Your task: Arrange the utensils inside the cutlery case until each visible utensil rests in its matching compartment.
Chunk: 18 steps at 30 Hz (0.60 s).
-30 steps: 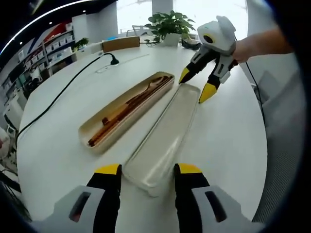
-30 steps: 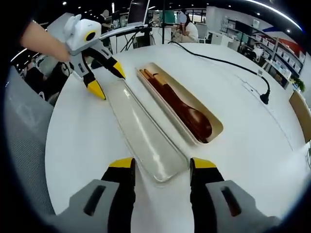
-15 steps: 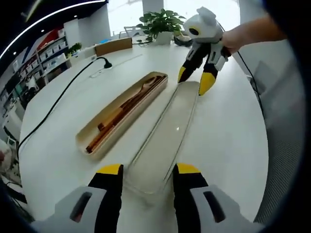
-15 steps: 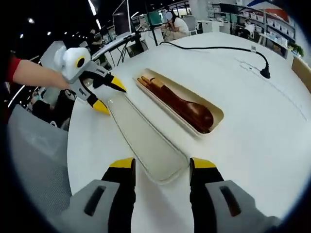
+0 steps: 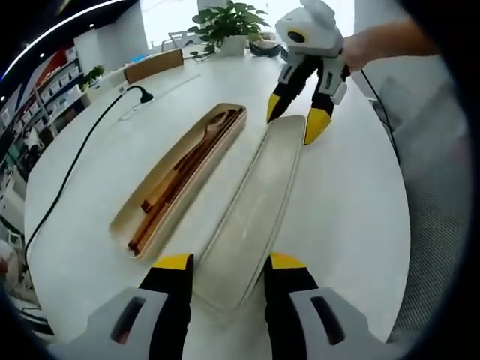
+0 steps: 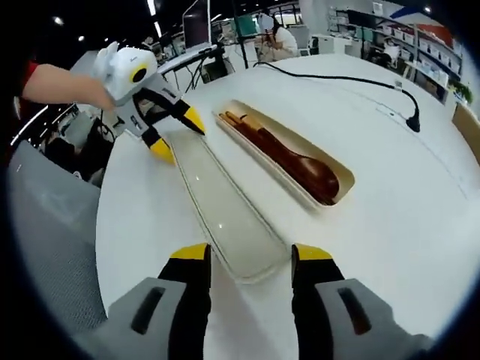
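1 cutlery case (image 5: 180,180) holding wooden spoon (image 6: 304,171) and chopsticks (image 5: 161,206), count unclear | 1 lid (image 5: 255,210) beside it on white worktop (image 5: 352,210) | left gripper (image 5: 223,262), right gripper (image 6: 244,253): jaws wide, straddling opposite lid ends | both closer than before.

left gripper (image 5: 223,262) | low over the surface, fingers (image 5: 171,264) spread apart, nothing between them | right gripper (image 6: 247,253) | same pose, fingers (image 6: 311,255) parted, gripping nothing | person's hand (image 6: 64,82) | wrapped round the left gripper's body, forearm bare
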Tool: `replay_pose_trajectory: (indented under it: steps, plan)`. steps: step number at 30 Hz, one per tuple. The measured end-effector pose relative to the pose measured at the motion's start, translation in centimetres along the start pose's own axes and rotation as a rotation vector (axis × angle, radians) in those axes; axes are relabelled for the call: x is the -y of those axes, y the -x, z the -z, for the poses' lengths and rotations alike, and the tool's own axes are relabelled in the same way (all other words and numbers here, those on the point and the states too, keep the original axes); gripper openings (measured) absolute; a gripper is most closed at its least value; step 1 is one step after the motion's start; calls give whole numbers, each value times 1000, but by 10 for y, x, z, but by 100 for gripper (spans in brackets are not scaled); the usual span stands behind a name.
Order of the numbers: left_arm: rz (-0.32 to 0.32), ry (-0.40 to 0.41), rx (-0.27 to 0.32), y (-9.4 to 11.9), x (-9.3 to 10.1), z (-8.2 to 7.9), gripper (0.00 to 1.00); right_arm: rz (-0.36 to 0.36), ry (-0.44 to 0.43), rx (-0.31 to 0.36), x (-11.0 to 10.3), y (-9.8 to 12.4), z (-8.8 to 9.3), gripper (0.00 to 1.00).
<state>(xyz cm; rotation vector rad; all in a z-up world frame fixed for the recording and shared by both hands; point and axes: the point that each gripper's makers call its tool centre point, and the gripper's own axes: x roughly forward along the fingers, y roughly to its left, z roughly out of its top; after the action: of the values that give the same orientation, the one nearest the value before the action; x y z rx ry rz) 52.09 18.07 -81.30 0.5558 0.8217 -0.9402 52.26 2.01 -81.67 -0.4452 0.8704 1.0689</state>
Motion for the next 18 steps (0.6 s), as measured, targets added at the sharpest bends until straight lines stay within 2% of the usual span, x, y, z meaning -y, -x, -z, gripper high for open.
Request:
replay_pose_trajectory:
  steps: [2, 4, 6, 7, 8, 9, 11, 13, 14, 18]
  plan:
    - [15, -7, -6, 1, 1, 2, 38, -13, -27, 11, -3, 1, 0, 38]
    - [29, -12, -12, 4, 3, 5, 38, -77, -119, 61, -9, 3, -3, 38]
    - [46, 5, -20, 4, 7, 8, 35, -171, -272, 99, -13, 7, -5, 38]
    - [66, 53, -28, 5, 12, 10, 33, -195, -342, 108, -13, 7, -6, 38]
    - [51, 22, -24, 5, 8, 8, 28, -214, -402, 98, -15, 10, -4, 37]
    - [47, 31, -36, 6, 7, 10, 24, -191, -381, 121, -9, 8, -4, 35]
    - [45, 36, -41, 6, 6, 10, 18, -129, -251, 116, -8, 8, -2, 25]
    - [58, 15, -46, 6, 6, 10, 18, -137, -196, 72, -18, 7, 2, 22]
    - [58, 11, -48, 6, 5, 10, 17, -99, -144, 89, -11, 7, 0, 20]
    - [61, 6, -54, 6, 6, 11, 16, -89, -76, 105, -15, 6, -1, 12]
